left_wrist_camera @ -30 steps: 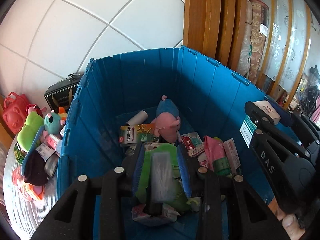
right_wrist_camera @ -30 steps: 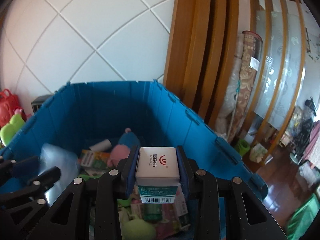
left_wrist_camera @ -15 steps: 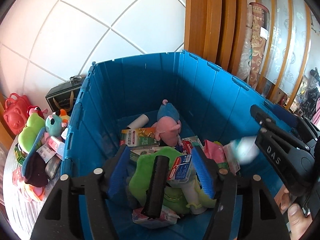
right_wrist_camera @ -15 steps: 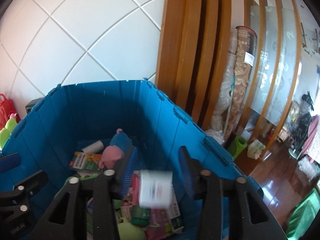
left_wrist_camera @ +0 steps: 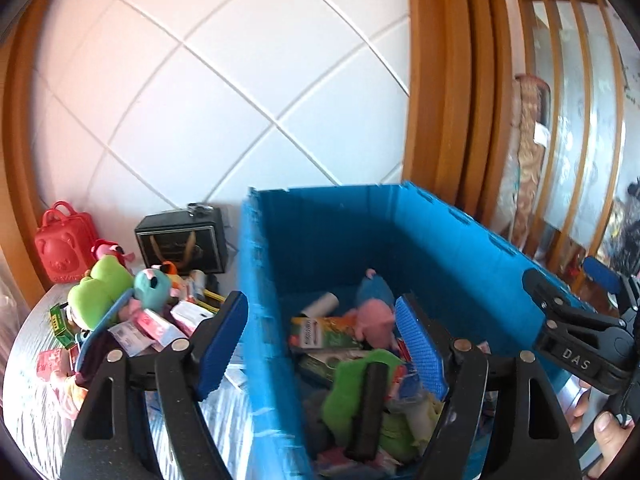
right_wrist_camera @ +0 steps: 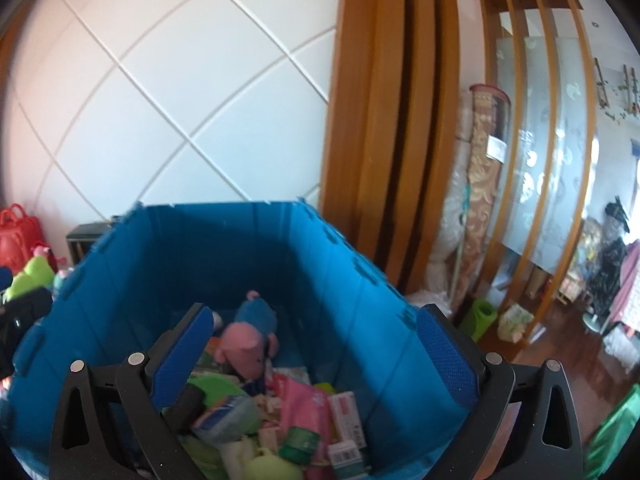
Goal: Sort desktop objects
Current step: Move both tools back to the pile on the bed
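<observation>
A blue plastic bin point(left_wrist_camera: 320, 240) point(right_wrist_camera: 200, 248) holds a pink plush pig point(left_wrist_camera: 372, 320) point(right_wrist_camera: 244, 348), a green plush point(left_wrist_camera: 352, 384), cartons and packets. A white box with a barcode point(right_wrist_camera: 346, 454) lies among them near the front. My left gripper point(left_wrist_camera: 320, 340) hangs over the bin's left wall, one pad outside and one inside. Its jaws are opening with nothing between the pads. My right gripper point(right_wrist_camera: 314, 356) point(left_wrist_camera: 572, 344) hovers above the bin's near right side, jaws opening wide and empty.
Left of the bin, the table bears a pile of toys and small boxes: a green frog plush point(left_wrist_camera: 100, 292), a red bear-shaped bag point(left_wrist_camera: 64, 246) and a black case point(left_wrist_camera: 182, 242). A tiled wall stands behind. A wooden door frame point(right_wrist_camera: 384, 120) stands to the right.
Both grippers went from shut to wide open. The clear packet fell from the left one and the white box from the right one into the bin. The left gripper rose and swung left.
</observation>
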